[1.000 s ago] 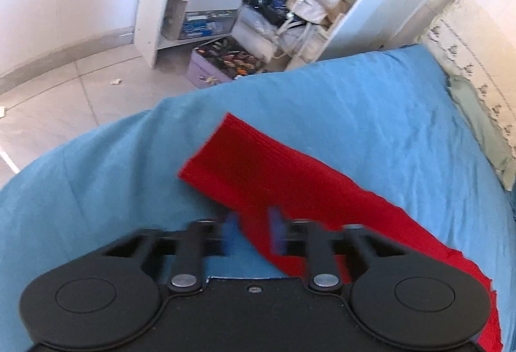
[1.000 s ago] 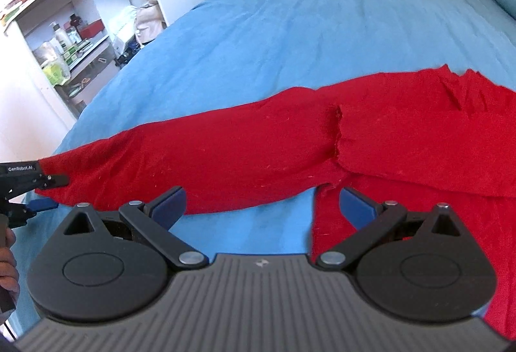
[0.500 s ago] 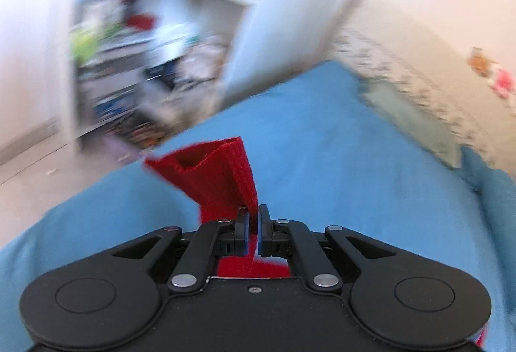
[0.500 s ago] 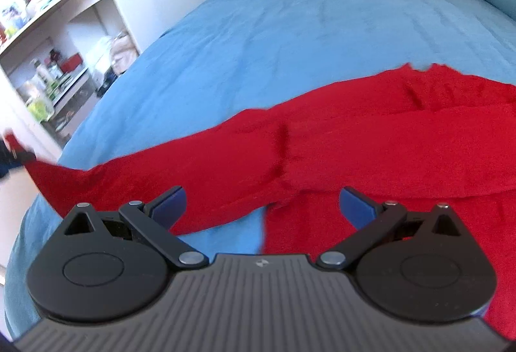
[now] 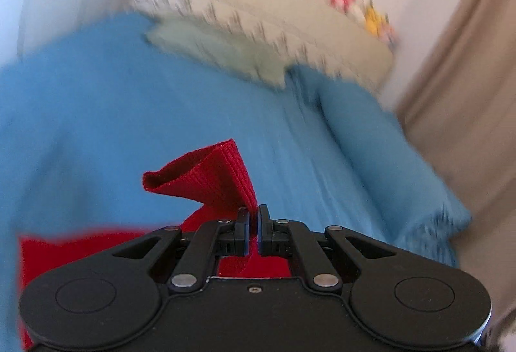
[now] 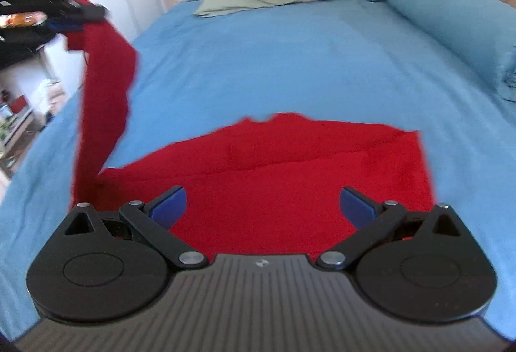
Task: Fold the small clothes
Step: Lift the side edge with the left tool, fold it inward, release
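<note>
Red knit fills the middle of my left wrist view: the left tongs (image 5: 253, 216) are pinched tight on the ribbed cuff of the red sweater's sleeve (image 5: 213, 178), which stands up in a loose curl above the blue bed sheet (image 5: 96, 113). More red cloth lies low at the frame's left edge. Everything beyond is smeared; I can make out a pale green pillow (image 5: 222, 55) against a patterned headboard (image 5: 258, 13), nothing finer.

From the right wrist view, the right tongs (image 6: 262, 205) hang wide open with nothing between the blue pads, poised over the red sweater (image 6: 290, 165), whose body lies flat on the bed near its front edge. At upper left the other tongs hold the sleeve aloft, so it hangs as a long strip down to the shoulder.

My judgement: the step is carrying that sleeve across the body. To do it well I would keep the cuff clamped, lay the sleeve straight over the chest without dragging the body, and use the free tongs to pin the shoulder if it creeps.

As for containers, white shelves (image 6: 19, 113) show at far left, with contents too blurred to name.
</note>
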Tool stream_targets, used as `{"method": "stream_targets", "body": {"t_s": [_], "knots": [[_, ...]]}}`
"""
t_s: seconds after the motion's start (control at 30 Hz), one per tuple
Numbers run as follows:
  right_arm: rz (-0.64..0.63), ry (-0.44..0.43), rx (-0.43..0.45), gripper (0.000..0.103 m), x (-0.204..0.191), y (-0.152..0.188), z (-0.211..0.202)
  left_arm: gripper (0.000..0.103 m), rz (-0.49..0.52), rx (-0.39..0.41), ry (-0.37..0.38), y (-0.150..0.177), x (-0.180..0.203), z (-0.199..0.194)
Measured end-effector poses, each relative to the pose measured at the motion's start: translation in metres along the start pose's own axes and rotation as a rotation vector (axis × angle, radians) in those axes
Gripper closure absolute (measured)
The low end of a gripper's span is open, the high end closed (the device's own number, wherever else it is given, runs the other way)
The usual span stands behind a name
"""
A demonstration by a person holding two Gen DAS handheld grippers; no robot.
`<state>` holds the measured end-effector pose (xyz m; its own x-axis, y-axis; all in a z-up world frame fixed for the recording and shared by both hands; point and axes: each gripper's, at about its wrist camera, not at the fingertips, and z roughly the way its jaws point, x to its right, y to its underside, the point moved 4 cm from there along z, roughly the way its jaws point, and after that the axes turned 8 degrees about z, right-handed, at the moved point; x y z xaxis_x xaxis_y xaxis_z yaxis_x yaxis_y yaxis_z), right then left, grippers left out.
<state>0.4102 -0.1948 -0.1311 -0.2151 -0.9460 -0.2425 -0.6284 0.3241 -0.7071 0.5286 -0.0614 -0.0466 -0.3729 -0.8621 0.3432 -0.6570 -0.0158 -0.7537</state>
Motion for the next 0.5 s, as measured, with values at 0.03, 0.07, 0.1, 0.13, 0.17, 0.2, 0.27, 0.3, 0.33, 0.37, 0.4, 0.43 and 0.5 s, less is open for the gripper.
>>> {"method": "stream_targets", "body": {"t_s": [0.03, 0.07, 0.1, 0.13, 0.17, 0.2, 0.27, 0.3, 0.33, 0.37, 0.4, 0.43, 0.5], "knots": [[0.006, 0.015, -0.002, 0.000, 0.016, -0.001, 0.001, 0.099, 0.009, -0.038, -0.006, 0.015, 0.008, 0.017], [0.013, 0.028, -0.006, 0.000, 0.032, -0.002, 0.002, 0.099, 0.017, -0.076, -0.015, 0.030, 0.013, 0.033], [0.019, 0.037, -0.010, 0.000, 0.045, -0.001, 0.004, 0.099, 0.028, -0.111, -0.024, 0.044, 0.017, 0.046], [0.026, 0.045, -0.014, 0.000, 0.057, 0.001, 0.006, 0.099, 0.041, -0.141, -0.034, 0.055, 0.021, 0.057], [0.034, 0.054, -0.020, 0.000, 0.071, 0.002, 0.008, 0.099, 0.056, -0.177, -0.048, 0.069, 0.023, 0.067], [0.040, 0.059, -0.025, 0.000, 0.083, 0.006, 0.010, 0.099, 0.067, -0.207, -0.059, 0.081, 0.026, 0.076], [0.052, 0.069, -0.037, 0.000, 0.104, 0.013, 0.014, 0.099, 0.083, -0.254, -0.069, 0.101, 0.032, 0.089], [0.057, 0.075, -0.041, 0.000, 0.111, 0.016, 0.016, 0.099, 0.091, -0.273, -0.074, 0.108, 0.033, 0.094], [0.063, 0.080, -0.046, 0.000, 0.119, 0.018, 0.018, 0.099, 0.099, -0.286, -0.078, 0.113, 0.033, 0.097], [0.071, 0.083, -0.050, 0.000, 0.125, 0.021, 0.019, 0.098, 0.107, -0.294, -0.082, 0.117, 0.035, 0.099], [0.079, 0.084, -0.053, 0.000, 0.130, 0.022, 0.021, 0.097, 0.112, -0.300, -0.085, 0.118, 0.036, 0.099], [0.087, 0.083, -0.056, 0.000, 0.135, 0.022, 0.021, 0.085, 0.113, -0.299, -0.090, 0.116, 0.037, 0.098], [0.095, 0.079, -0.059, 0.000, 0.135, 0.022, 0.023, 0.045, 0.116, -0.278, -0.094, 0.110, 0.035, 0.089]]}}
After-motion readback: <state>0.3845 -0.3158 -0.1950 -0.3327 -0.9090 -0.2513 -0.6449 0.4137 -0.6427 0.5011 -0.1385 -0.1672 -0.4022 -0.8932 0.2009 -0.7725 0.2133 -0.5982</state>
